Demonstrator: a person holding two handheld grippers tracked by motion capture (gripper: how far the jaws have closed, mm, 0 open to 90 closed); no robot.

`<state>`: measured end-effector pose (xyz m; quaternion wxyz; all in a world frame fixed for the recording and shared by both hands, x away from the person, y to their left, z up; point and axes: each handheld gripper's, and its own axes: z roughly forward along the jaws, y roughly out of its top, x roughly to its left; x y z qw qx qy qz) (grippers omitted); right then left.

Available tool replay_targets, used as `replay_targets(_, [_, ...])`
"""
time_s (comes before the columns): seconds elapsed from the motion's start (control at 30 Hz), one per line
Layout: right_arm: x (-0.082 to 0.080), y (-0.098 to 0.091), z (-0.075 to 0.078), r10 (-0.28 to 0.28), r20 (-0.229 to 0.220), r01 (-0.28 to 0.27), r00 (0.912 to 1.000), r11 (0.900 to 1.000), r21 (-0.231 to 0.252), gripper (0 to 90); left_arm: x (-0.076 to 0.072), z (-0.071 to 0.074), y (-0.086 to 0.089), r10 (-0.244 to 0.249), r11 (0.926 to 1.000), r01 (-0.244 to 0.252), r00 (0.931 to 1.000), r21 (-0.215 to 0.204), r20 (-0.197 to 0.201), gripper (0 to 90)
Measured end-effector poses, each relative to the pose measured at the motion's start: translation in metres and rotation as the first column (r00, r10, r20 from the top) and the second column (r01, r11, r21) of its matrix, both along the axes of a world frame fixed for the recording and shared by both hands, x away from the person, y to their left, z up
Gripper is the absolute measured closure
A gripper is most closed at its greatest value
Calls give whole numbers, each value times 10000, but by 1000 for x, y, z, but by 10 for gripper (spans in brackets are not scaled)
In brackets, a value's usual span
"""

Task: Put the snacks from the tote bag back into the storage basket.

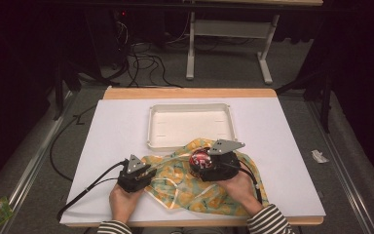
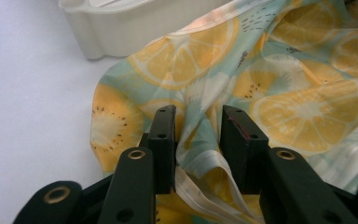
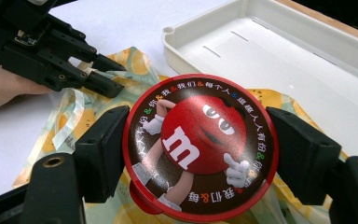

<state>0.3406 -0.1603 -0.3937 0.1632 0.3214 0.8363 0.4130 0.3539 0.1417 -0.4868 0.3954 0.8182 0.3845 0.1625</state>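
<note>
On the white tabletop [image 1: 282, 161], near its front edge, a fruit-print bag [image 1: 195, 187] lies crumpled, and the person works it from both sides. The left gripper [image 2: 198, 140] sits at the bag's left end, its jaws set narrow around a raised fold of the thin film; whether they actually pinch it I cannot tell, since a gap remains beside the fold. That grip looks meant to steady the bag or lift its mouth open. The right gripper [image 3: 198, 154] holds a round red tin [image 3: 200, 147] by its rim, one jaw pressed on each side, lid facing up, just above the bag's middle. Holding it by the edges keeps the flat tin level. My guess is the tin is bound for the bag, or just out of it; nothing here settles which. A white tray [image 1: 191, 124] waits empty toward the back edge, just beyond the bag, perhaps as the place where things end up.
</note>
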Motion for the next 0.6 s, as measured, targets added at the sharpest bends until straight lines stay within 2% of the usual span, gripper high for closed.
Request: replay_targets(0.6, [6, -8, 14, -85, -74, 85, 9999, 9999, -71, 263, 0, 0, 0, -15, 10000, 15, 10000, -16, -6, 655])
